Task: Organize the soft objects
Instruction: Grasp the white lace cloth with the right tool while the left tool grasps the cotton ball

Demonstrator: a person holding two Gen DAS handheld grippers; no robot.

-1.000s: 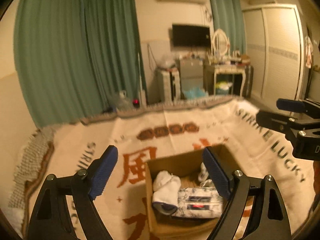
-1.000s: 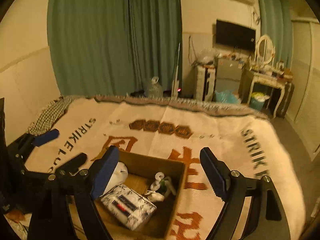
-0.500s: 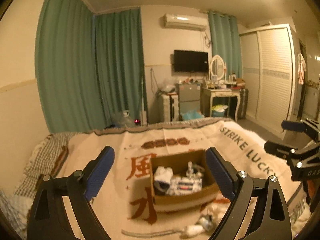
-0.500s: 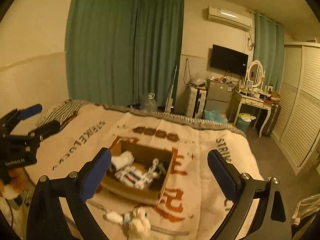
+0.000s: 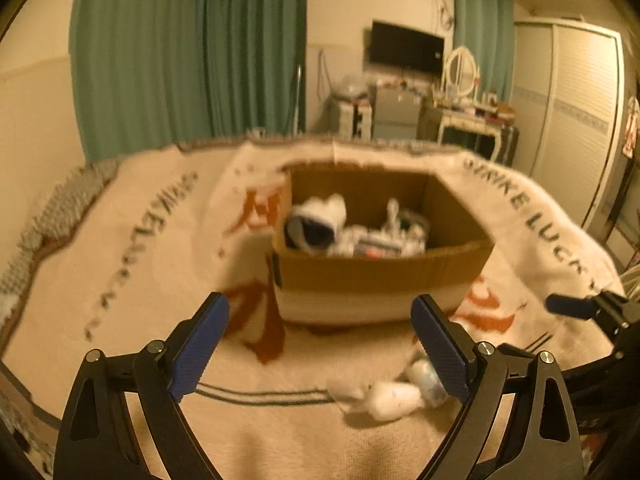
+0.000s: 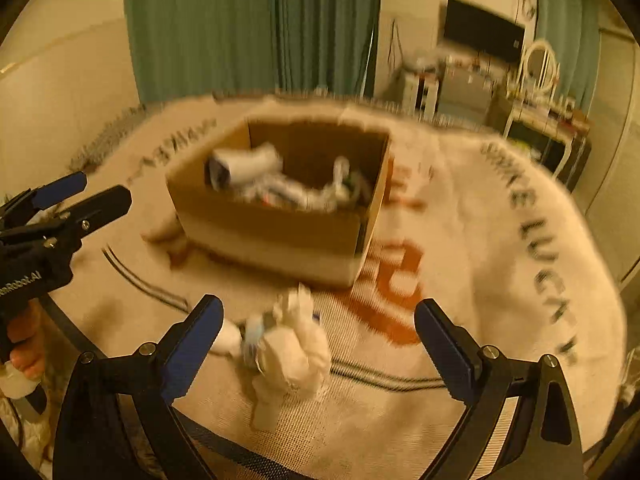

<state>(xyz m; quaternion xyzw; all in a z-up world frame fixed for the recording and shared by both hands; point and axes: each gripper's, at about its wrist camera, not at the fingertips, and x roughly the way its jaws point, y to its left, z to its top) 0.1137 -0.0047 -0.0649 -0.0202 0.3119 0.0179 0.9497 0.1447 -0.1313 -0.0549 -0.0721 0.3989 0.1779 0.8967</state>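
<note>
An open cardboard box (image 5: 380,276) (image 6: 276,236) stands on a cream blanket on the bed and holds a rolled white sock (image 5: 320,220) (image 6: 244,164) and other soft items. A small pile of white socks (image 6: 290,350) lies on the blanket in front of the box, between my right gripper's fingers; it shows low right in the left wrist view (image 5: 394,394). My left gripper (image 5: 320,348) is open and empty, below the box's near wall. My right gripper (image 6: 318,346) is open, with the sock pile just ahead of it.
The blanket (image 5: 132,264) carries black lettering and orange characters. Green curtains (image 5: 192,52), a dressing table with mirror (image 5: 464,116), a wall TV (image 5: 406,46) and a wardrobe (image 5: 576,100) stand beyond the bed. The left gripper shows at the left of the right wrist view (image 6: 60,208).
Both grippers have come back down and closer to the bed. The box is now larger in view, and the sock pile lies right ahead of the right gripper. Both stay open.
</note>
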